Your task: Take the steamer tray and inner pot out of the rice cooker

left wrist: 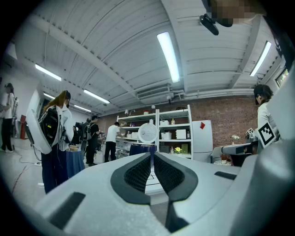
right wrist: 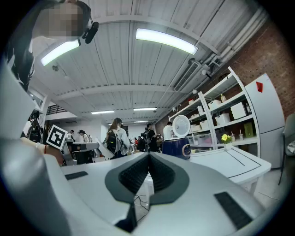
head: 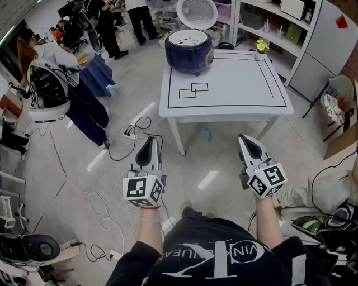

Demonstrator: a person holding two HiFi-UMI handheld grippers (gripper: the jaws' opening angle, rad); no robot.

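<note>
Both tongs closed, empty, held level: my left tongs [head: 150, 146], right tongs [head: 249, 146]. Navy round rice cooker [head: 189, 51], lid up, sits at far left corner of white table [head: 235, 84], well ahead of me. White steamer tray [head: 187, 38] not yet out. Left tongs nearer.

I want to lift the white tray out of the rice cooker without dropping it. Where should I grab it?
Probably by its rim, at the near edge, coming down from above. The steamer tray sits in the mouth of the rice cooker, so only its top shows, and the open lid stands up behind it. Handles are too small to see.
</note>
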